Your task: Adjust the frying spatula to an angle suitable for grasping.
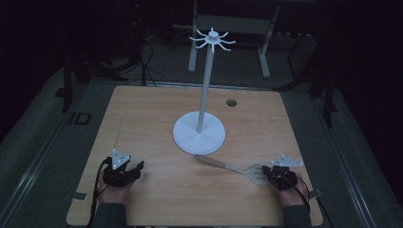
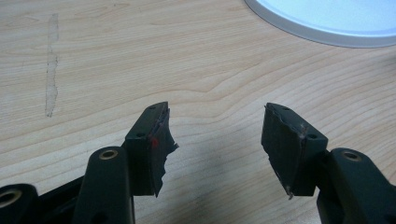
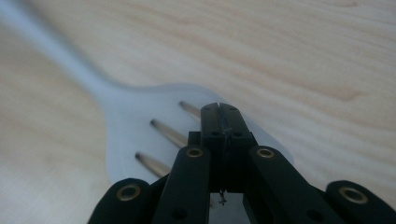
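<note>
The right tongs (image 3: 219,108), pressed together with nothing between them, are hovering over the slotted head of the pale flat plastic spatula (image 3: 140,126), near the surface's (image 1: 157,107) right edge. The spatula's handle is running away from them toward the white round-based hook stand (image 1: 198,133). The left tongs (image 2: 215,122) are standing spread over bare light wood, open room lying ahead of them.

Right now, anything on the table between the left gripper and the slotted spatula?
Nothing: in the high view, only bare wood lies between the left gripper and the slotted spatula. The white stand's base sits farther back.
</note>
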